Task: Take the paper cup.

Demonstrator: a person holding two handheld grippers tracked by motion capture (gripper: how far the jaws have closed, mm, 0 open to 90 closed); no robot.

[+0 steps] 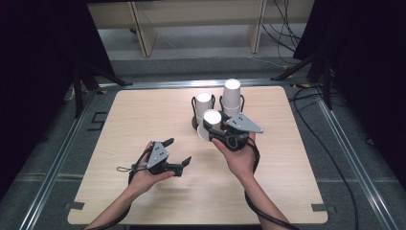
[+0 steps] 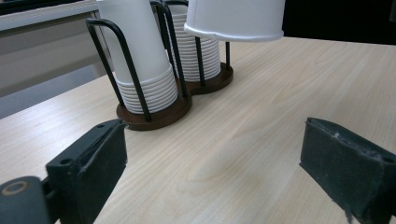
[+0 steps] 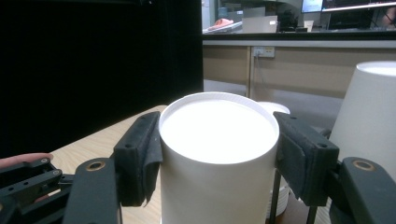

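Observation:
A dark wire cup holder (image 1: 198, 122) stands at the table's far middle with two stacks of upturned white paper cups, a shorter stack (image 1: 204, 101) and a taller stack (image 1: 231, 95). My right gripper (image 1: 211, 128) is shut on a single white paper cup (image 1: 211, 118), held bottom-up just in front of the holder. In the right gripper view both pads press the cup's (image 3: 217, 126) sides. My left gripper (image 1: 177, 152) hovers open over bare wood to the near left. The left gripper view has its jaws wide apart, facing the holder (image 2: 159, 116) and the held cup (image 2: 236, 18).
The light wooden table (image 1: 143, 110) has rounded corners and a metal frame around it. Cables (image 1: 311, 124) trail along the floor at the right, and wooden furniture legs (image 1: 143, 28) stand beyond the far edge. Black curtains flank both sides.

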